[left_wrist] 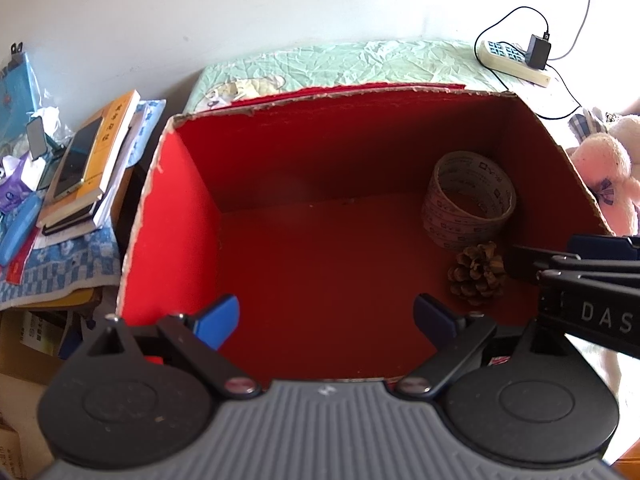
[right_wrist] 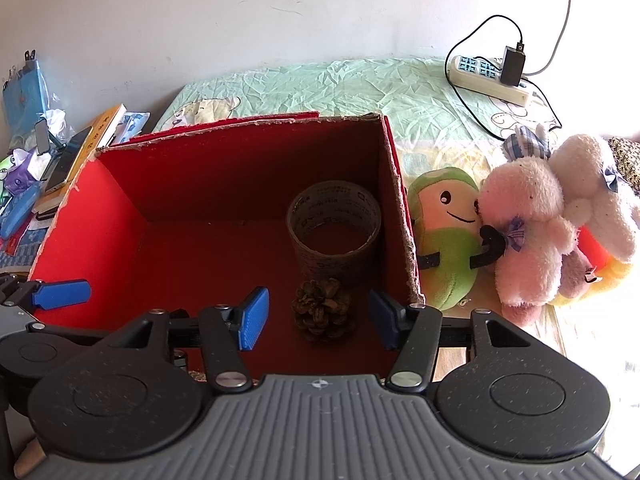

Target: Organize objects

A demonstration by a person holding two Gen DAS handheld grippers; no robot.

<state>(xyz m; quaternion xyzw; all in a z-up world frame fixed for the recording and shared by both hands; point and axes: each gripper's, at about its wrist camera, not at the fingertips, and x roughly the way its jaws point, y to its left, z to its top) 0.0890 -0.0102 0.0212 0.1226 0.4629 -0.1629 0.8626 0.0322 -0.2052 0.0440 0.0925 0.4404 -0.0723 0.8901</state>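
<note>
Red box [right_wrist: 100,216] sits open-topped on the bed [right_wrist: 360,84]. Inside, near its right wall: roll of tape [right_wrist: 334,232] standing on end, pine cone [right_wrist: 323,314] just in front of it on the box floor. Right gripper [right_wrist: 316,320] hovers over the cone, jaws open, nothing between the pads. Left gripper [left_wrist: 326,320] over the box's near edge, jaws open and empty. Plush toys [right_wrist: 520,232] lie on the bed beside the box's right wall.

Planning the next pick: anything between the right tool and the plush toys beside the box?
Yes. The right tool hangs open inside the red box, over the pinecone. The box's right wall stands between it and the plush toys.
</note>
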